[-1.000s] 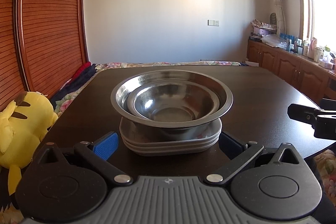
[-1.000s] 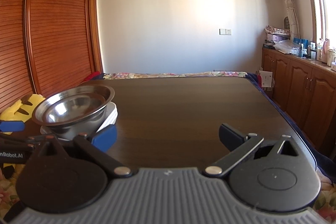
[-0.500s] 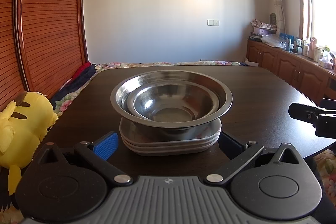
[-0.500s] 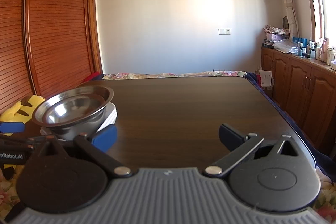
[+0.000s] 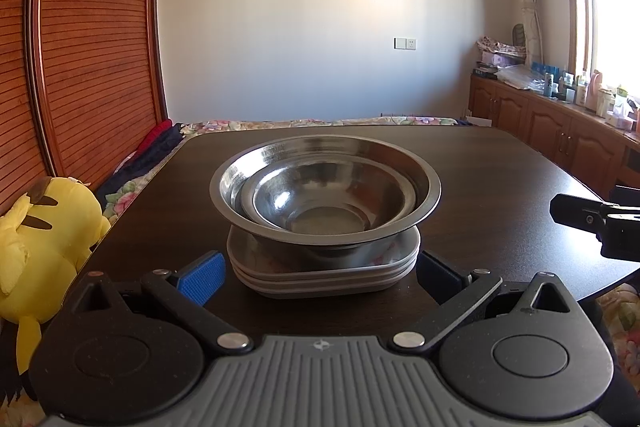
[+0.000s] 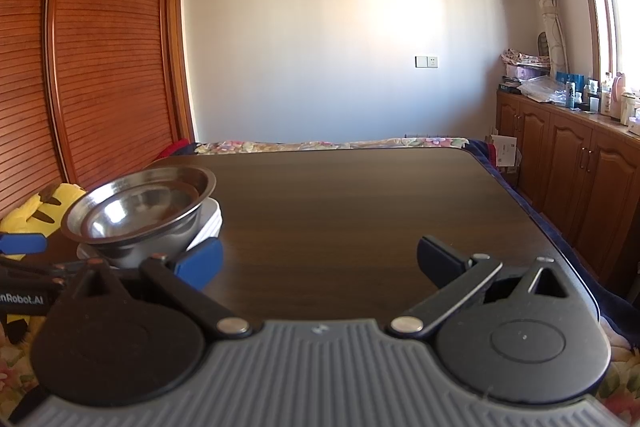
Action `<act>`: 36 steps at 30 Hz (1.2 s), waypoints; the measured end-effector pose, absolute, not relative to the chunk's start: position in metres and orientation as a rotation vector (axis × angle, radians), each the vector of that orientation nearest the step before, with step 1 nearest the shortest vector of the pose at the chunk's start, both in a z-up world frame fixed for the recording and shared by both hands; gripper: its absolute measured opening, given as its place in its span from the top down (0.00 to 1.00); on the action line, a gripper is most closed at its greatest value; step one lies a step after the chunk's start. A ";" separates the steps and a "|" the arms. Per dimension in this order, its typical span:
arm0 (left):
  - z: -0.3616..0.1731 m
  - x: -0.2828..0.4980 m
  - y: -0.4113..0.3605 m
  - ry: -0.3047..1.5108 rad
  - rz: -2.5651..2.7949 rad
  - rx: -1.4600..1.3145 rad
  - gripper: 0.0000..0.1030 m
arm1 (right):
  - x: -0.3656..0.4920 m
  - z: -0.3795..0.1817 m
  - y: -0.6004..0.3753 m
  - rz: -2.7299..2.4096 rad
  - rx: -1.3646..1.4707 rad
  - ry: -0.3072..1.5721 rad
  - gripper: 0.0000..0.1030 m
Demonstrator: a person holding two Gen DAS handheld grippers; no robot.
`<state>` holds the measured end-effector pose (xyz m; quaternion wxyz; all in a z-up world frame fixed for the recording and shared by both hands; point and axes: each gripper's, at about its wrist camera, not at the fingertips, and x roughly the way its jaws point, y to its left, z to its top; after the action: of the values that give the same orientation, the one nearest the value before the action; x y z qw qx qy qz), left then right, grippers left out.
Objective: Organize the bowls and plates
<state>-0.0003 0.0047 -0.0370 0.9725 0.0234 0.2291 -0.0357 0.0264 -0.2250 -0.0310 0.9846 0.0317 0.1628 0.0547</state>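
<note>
A: Where do the dishes sit?

B: All in one pile on the dark table (image 5: 500,167). A stack of white plates (image 5: 320,277) lies at the bottom, near the table's front edge. On the plates rests a large steel bowl (image 5: 424,187), and a smaller steel bowl (image 5: 304,199) nests inside it, upright.

A: And the left gripper (image 5: 320,277)?

B: It faces the pile head on. Its jaws stand wide apart, one blue pad just beside the left side of the plates, the dark pad just beside the right. Neither pad clearly touches them; the jaws have hold of nothing.

A: The right gripper (image 6: 320,259)?

B: It hangs over bare table to the right of the pile, jaws spread wide and empty. In its own view the pile (image 6: 148,211) shows at the left, behind its blue pad. In the left wrist view, part of that gripper's black body appears well to the right of the plates.

A: Anything else around the pile?

B: A yellow plush toy (image 5: 44,239) lies off the table to the left of it. Beyond the far edge of the table there is a floral bedcover (image 5: 320,123). Wooden cabinets (image 6: 568,167) with bottles on top run along the wall to the right, and slatted wooden doors (image 5: 92,47) stand to the left.
</note>
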 end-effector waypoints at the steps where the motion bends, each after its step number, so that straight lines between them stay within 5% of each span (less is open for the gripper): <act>1: -0.037 0.000 0.005 0.462 -0.072 0.047 0.00 | 0.026 -0.031 -0.225 0.110 0.064 0.327 0.00; 36: -0.032 -0.001 0.004 0.458 -0.075 0.050 0.00 | 0.024 -0.029 -0.226 0.111 0.061 0.320 0.00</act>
<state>-0.0007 0.0041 -0.0318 0.9729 0.0248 0.2269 -0.0371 0.0243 -0.2262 -0.0286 0.9852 0.0302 0.1594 0.0551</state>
